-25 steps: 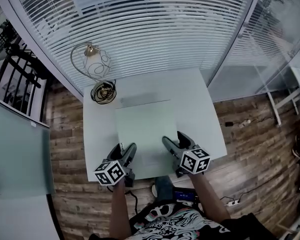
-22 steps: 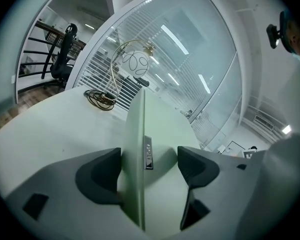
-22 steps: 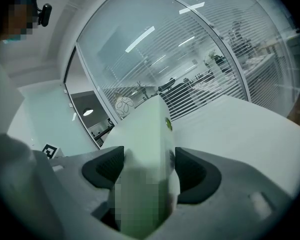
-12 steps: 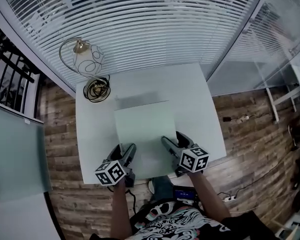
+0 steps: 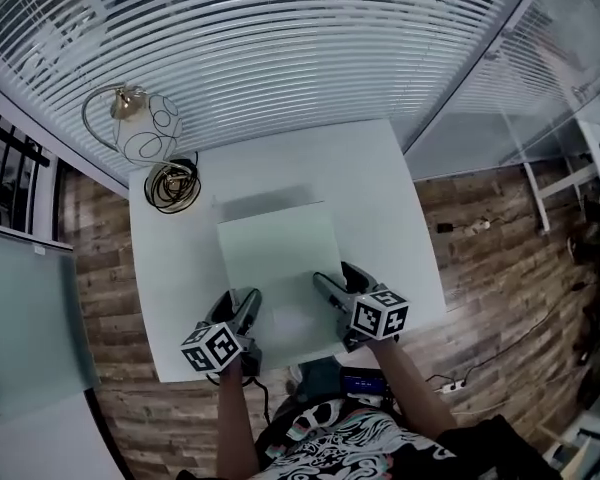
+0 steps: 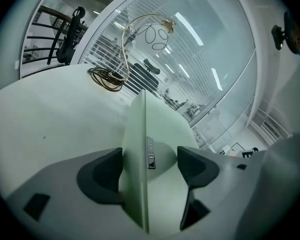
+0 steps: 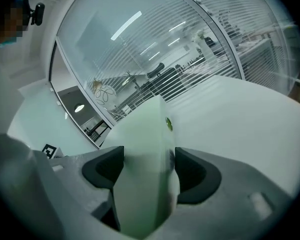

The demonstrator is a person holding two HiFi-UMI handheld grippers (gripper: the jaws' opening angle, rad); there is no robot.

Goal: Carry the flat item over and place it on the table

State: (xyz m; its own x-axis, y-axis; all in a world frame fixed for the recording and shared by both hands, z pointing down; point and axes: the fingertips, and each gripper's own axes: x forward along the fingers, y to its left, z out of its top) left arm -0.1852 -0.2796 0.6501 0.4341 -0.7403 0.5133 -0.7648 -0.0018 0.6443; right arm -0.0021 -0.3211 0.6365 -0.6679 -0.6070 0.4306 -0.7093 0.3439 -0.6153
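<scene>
Obs., head view: pale green flat panel [image 5: 278, 258] hangs level over the middle of the white counter [image 5: 390, 218], held at its two near corners. A dark shadow band on the counter just past the panel's far edge suggests that it isn't resting on the surface yet.

Left gripper [image 5: 242, 306]: in its own view the panel runs edge-on between the fingers [image 6: 102, 171]. One pad is hard against it. Contact at the other pad is less plain, but I read it as pinching the panel.

Right gripper [image 5: 336, 283]: fingers [image 7: 192, 174] pinch the panel from both sides, with no gap visible.

Change over the last second:
- More of the counter now shows, and its near edge sits lower in the picture.
- The wire-globe lamp [image 5: 145, 133] and the coiled cord [image 5: 170, 186] at the far left corner have slid left and up in the view.
- Panel and both grippers keep nearly the same place in the frame, and neither grip has changed.

Reading: the carry is nearly over. The person has closed in on the counter, and the panel is now fully above it, well apart from lamp and cord.

Remaining, by my judgement: lower the panel flat, then spread both sets of fingers. One risk is a near corner dropping first.
</scene>
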